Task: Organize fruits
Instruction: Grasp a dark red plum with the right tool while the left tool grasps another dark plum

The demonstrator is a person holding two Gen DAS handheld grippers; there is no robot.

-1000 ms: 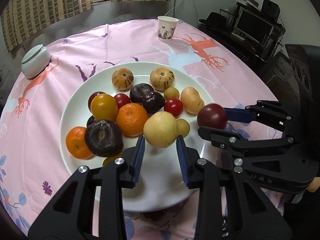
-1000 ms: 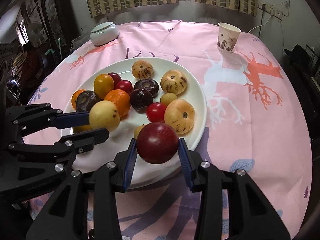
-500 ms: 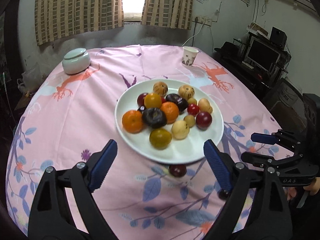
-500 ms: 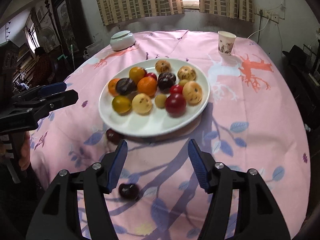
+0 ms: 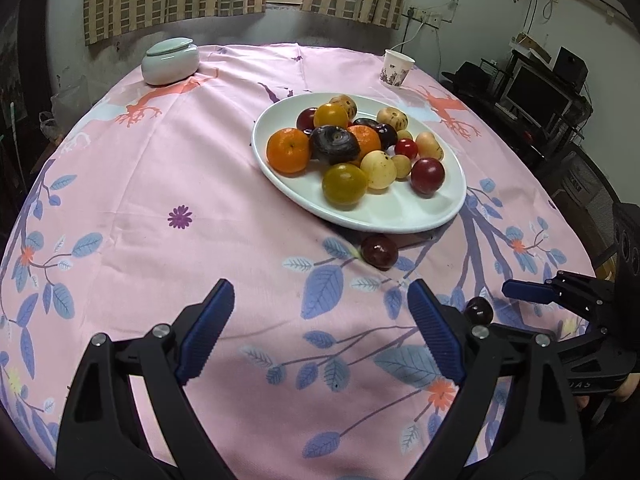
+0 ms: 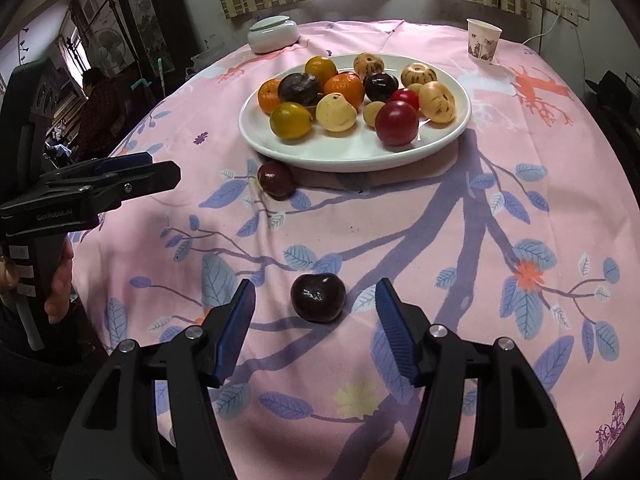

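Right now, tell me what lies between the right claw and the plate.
In the right wrist view, two dark plums on the cloth: one just ahead of the open right claw, another by the plate rim.

In the right wrist view, a dark plum (image 6: 317,297) lies on the cloth at lower centre, bare cloth all round it. A second plum (image 6: 275,179) sits against the near rim of the plate (image 6: 352,156), left of centre. The right half lies unobstructed.
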